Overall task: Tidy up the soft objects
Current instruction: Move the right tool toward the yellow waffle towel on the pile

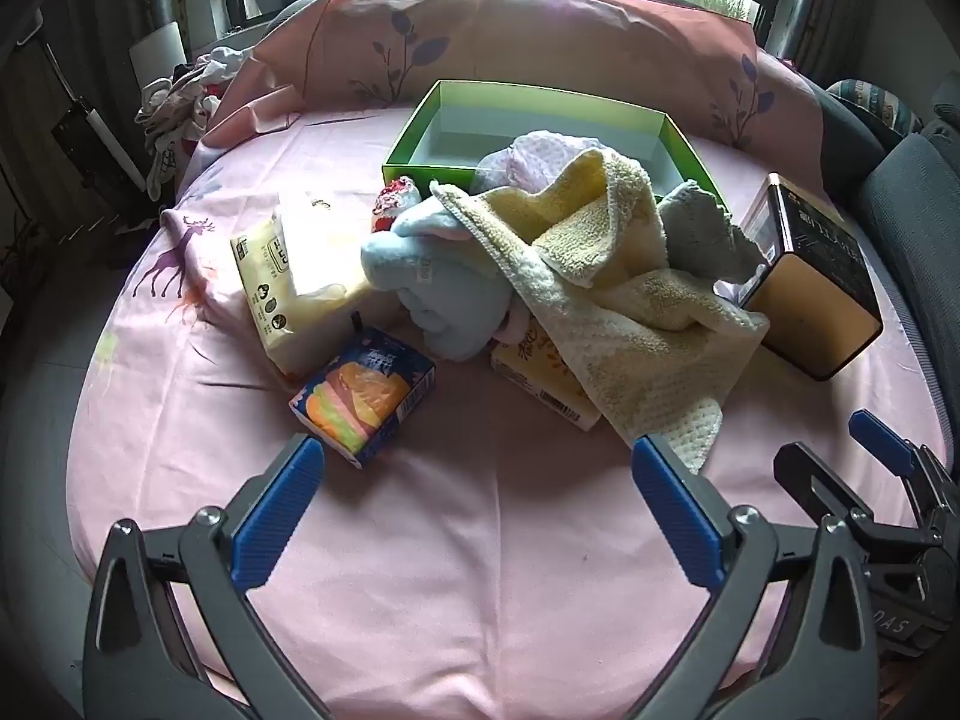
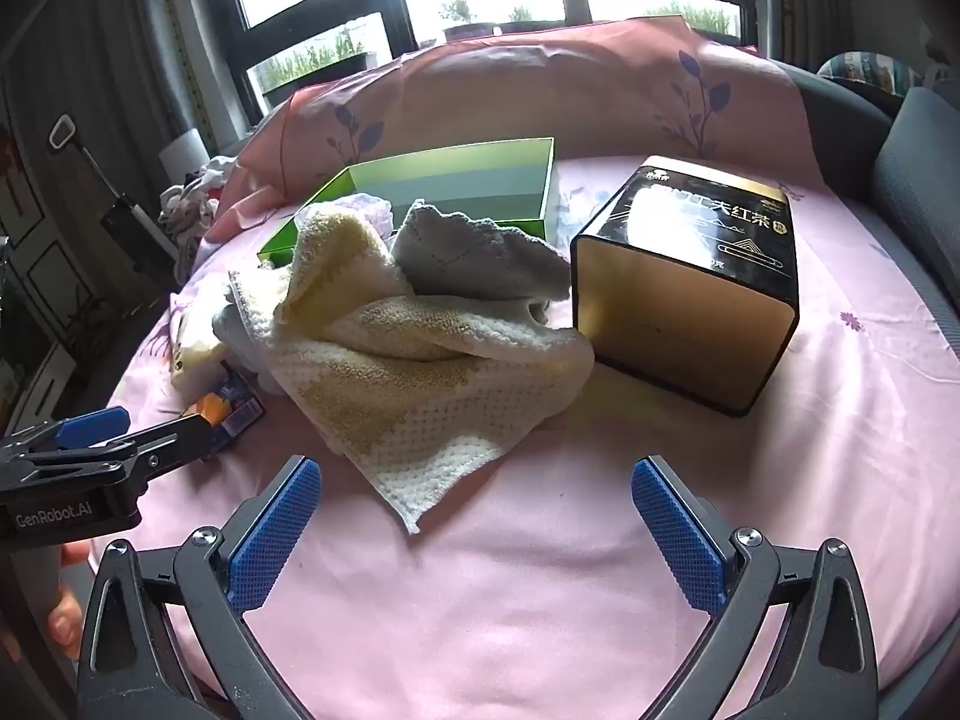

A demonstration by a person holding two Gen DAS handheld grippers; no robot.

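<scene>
A heap of soft things lies mid-bed: a yellow towel (image 1: 606,300) (image 2: 414,354) draped over a light blue plush (image 1: 444,294), a grey cloth (image 1: 696,228) (image 2: 480,252), a pale pink knit cloth (image 1: 540,159) and a red-and-white sock (image 1: 396,198). Behind them stands an open green box (image 1: 540,102) (image 2: 456,180), its inside bare. My left gripper (image 1: 474,462) is open above bare sheet, short of the towel's near corner. My right gripper (image 2: 474,480) is open too, with the towel's corner just ahead of its fingertips. Each gripper appears at the edge of the other's view.
A black-and-gold tea tin (image 2: 690,288) (image 1: 810,282) stands right of the pile. A tissue pack (image 1: 294,276), a burger-print carton (image 1: 366,396) and a yellow pack (image 1: 540,384) under the towel lie left and front. A pink pillow (image 1: 540,36) lines the back; clothes (image 1: 186,96) lie far left.
</scene>
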